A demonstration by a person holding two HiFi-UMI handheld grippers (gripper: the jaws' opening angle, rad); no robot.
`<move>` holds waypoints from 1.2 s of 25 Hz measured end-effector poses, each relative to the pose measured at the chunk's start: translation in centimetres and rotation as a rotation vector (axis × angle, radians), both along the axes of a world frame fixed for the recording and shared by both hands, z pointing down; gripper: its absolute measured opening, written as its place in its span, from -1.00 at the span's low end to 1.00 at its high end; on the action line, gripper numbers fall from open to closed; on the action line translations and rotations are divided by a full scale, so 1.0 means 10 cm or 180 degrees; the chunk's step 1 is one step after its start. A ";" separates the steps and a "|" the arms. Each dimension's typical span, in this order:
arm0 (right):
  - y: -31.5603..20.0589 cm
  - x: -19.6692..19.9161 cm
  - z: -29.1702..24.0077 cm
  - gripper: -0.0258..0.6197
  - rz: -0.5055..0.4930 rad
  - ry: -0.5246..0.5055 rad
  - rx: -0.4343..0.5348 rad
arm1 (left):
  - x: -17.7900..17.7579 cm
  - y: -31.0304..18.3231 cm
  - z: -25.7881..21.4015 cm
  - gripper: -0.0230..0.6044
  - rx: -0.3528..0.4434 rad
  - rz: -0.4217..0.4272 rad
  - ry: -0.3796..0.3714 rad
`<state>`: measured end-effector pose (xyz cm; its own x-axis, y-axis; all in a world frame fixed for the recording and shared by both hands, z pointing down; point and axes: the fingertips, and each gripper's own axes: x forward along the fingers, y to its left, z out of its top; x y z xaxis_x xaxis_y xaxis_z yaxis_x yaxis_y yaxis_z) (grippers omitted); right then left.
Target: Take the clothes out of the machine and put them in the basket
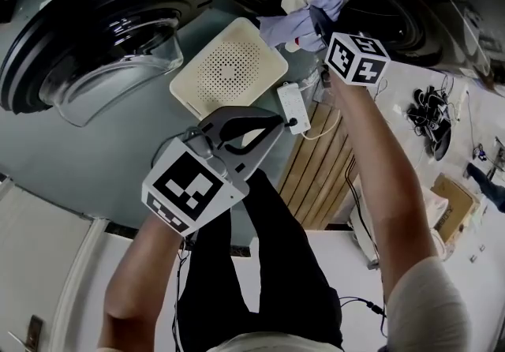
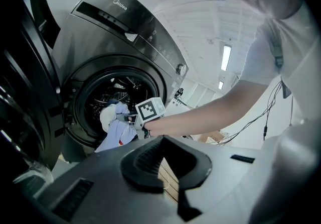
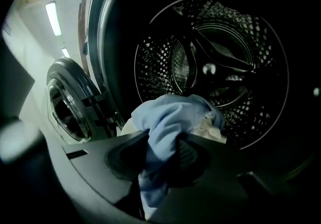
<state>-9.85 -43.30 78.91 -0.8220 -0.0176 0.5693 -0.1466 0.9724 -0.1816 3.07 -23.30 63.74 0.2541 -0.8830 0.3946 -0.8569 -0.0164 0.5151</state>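
The right gripper (image 3: 165,153) is clamped on a light blue cloth (image 3: 168,117), its jaws held a little apart by the bunched fabric, which bulges above them and hangs down between them at the bottom centre of the right gripper view. A cream cloth (image 3: 211,128) lies against the blue one on its right. Just behind both is the perforated drum (image 3: 225,57) of the washing machine (image 2: 115,42), filling the upper right of that view, with the open door (image 3: 67,107) at the left. In the head view this bundle sits at the top centre, in front of the machine's opening. The left gripper (image 2: 161,138) has its jaws meeting at the tips with nothing in them, and it is held in the lower middle of the head view, well apart from the clothes. Between the two grippers in that view, at upper centre, is the cream basket (image 1: 229,66) with its hole-dotted bottom, nothing in it. A white power strip (image 1: 293,108) lies just below the basket, beside some wooden slats (image 1: 316,169)
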 end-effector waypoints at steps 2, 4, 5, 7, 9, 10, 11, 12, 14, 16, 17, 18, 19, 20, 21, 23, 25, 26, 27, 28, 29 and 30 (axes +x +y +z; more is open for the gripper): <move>0.05 0.04 -0.13 -0.63 0.0005 -0.0072 -0.0019 | 0.03 0.04 -0.04 -0.93 0.0001 0.0002 0.0004; 0.10 0.07 -0.28 -0.63 -0.0007 -0.0133 -0.0040 | 0.06 0.07 -0.11 -0.93 -0.0003 0.0013 -0.0004; 0.13 0.09 -0.35 -0.63 -0.0017 -0.0157 -0.0047 | 0.06 0.09 -0.14 -0.93 -0.0005 0.0016 -0.0009; 0.21 0.11 -0.48 -0.63 -0.0047 -0.0200 -0.0052 | 0.06 0.14 -0.19 -0.93 -0.0010 0.0003 -0.0007; 0.31 0.15 -0.60 -0.63 -0.0080 -0.0248 -0.0065 | 0.08 0.20 -0.22 -0.93 -0.0018 -0.0021 0.0003; 0.36 0.18 -0.66 -0.63 -0.0095 -0.0276 -0.0075 | 0.09 0.23 -0.23 -0.93 -0.0024 -0.0029 0.0004; 0.42 0.21 -0.72 -0.63 -0.0109 -0.0305 -0.0086 | 0.11 0.25 -0.24 -0.93 -0.0028 -0.0037 0.0003; 0.48 0.23 -0.77 -0.63 -0.0120 -0.0331 -0.0100 | 0.12 0.28 -0.25 -0.93 -0.0028 -0.0044 0.0004; 0.59 0.28 -0.84 -0.63 -0.0144 -0.0367 -0.0125 | 0.14 0.35 -0.26 -0.93 -0.0022 -0.0065 0.0012; 0.72 0.32 -0.88 -0.63 -0.0178 -0.0382 -0.0150 | 0.15 0.43 -0.27 -0.93 -0.0011 -0.0093 0.0020; 0.79 0.34 -0.89 -0.63 -0.0201 -0.0385 -0.0166 | 0.16 0.47 -0.28 -0.93 -0.0011 -0.0111 0.0024; 0.86 0.36 -0.90 -0.63 -0.0225 -0.0384 -0.0186 | 0.17 0.51 -0.28 -0.93 -0.0018 -0.0130 0.0028; 0.93 0.40 -0.90 -0.63 -0.0249 -0.0381 -0.0207 | 0.19 0.55 -0.28 -0.93 -0.0027 -0.0149 0.0034; 0.99 0.43 -0.90 -0.63 -0.0271 -0.0377 -0.0229 | 0.21 0.58 -0.27 -0.93 -0.0036 -0.0164 0.0044; 1.06 0.46 -0.90 -0.63 -0.0293 -0.0372 -0.0248 | 0.22 0.62 -0.27 -0.93 -0.0044 -0.0174 0.0054; 1.24 0.51 -0.89 -0.63 -0.0349 -0.0362 -0.0285 | 0.26 0.72 -0.27 -0.93 -0.0063 -0.0183 0.0062; 1.47 0.57 -0.90 -0.63 -0.0408 -0.0336 -0.0338 | 0.31 0.85 -0.31 -0.93 -0.0086 -0.0194 0.0064; 1.58 0.60 -0.89 -0.63 -0.0435 -0.0315 -0.0369 | 0.33 0.91 -0.33 -0.93 -0.0097 -0.0204 0.0067; 1.69 0.64 -0.87 -0.63 -0.0459 -0.0290 -0.0399 | 0.35 0.97 -0.34 -0.93 -0.0105 -0.0215 0.0072; 1.78 0.67 -0.83 -0.63 -0.0479 -0.0260 -0.0428 | 0.38 1.01 -0.34 -0.93 -0.0110 -0.0224 0.0080; 1.86 0.71 -0.77 -0.63 -0.0496 -0.0228 -0.0456 | 0.40 1.05 -0.34 -0.93 -0.0113 -0.0232 0.0089; 1.93 0.74 -0.70 -0.63 -0.0518 -0.0196 -0.0481 | 0.43 1.08 -0.33 -0.93 -0.0114 -0.0237 0.0099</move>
